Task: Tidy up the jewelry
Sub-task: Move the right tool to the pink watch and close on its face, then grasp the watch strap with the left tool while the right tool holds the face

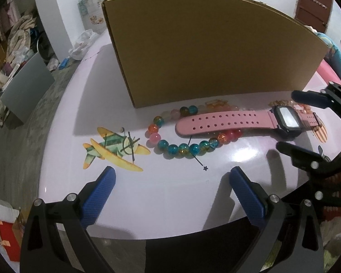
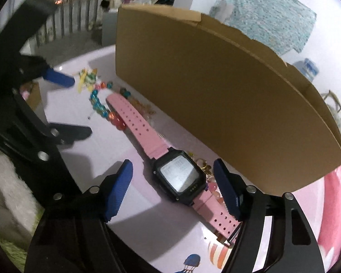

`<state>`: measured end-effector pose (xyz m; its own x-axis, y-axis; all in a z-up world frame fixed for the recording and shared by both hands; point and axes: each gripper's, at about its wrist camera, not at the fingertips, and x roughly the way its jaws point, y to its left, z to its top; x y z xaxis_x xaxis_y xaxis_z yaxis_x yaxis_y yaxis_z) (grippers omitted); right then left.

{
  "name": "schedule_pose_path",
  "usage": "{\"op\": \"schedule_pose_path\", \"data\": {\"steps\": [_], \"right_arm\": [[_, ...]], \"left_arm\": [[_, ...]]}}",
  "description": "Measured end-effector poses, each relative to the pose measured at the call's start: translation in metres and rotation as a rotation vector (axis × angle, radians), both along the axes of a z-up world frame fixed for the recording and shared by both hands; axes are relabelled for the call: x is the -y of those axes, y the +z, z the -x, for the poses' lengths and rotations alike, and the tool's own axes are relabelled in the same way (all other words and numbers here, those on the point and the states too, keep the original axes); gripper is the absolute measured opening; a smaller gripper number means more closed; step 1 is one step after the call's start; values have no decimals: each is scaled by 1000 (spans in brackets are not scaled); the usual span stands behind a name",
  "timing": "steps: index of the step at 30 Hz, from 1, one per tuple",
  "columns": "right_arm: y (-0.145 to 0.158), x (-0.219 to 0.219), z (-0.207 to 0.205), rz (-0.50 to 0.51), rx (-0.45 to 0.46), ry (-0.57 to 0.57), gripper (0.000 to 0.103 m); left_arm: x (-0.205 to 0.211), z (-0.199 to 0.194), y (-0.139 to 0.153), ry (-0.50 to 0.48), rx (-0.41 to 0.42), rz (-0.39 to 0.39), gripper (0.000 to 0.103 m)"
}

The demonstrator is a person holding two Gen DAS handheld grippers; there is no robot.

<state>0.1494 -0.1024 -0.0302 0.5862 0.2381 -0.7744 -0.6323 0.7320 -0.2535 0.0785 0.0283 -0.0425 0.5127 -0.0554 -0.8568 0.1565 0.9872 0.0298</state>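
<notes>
A pink-strapped watch [image 1: 236, 121] with a black square face lies flat on the pale pink table [image 1: 170, 193], in front of a tall cardboard box [image 1: 204, 50]. A bracelet of coloured glass beads [image 1: 181, 146] curls around the strap's left end. A small gold chain piece [image 1: 216, 103] lies behind the strap. My left gripper [image 1: 171, 177] is open and empty, short of the beads. My right gripper [image 2: 174, 186] is open, its jaws on either side of the watch face [image 2: 179, 176], not touching. The right gripper also shows in the left wrist view [image 1: 288, 122].
The cardboard box [image 2: 216, 86] stands close behind the jewellery. Cartoon stickers are printed on the table, a plane [image 1: 113, 149] at left. Gold and pink trinkets [image 2: 206, 170] lie between the watch and box. The table's front edge is just below my left gripper.
</notes>
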Motion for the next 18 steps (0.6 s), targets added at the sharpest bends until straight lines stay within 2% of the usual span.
{"op": "schedule_pose_path", "data": {"steps": [3,5,7,11,18], "right_arm": [[1,2,-4,-11,-25,6,67],[2,3,-9,-18,-56,11,53],[3,6,-13,-27,-85,0,49],[5,11,-19,-53,-130,9,48],[11,39,-43,-268,-311,-2,44]], "left_arm": [[-2,-3,0,-17,0,1,99],[-2,-4,2,-37,11,3,99],[1,-1,7,-67,51,7,99],[11,4,18,-140,135,-11,99],[43,7,24,-268,229,-104,99]]}}
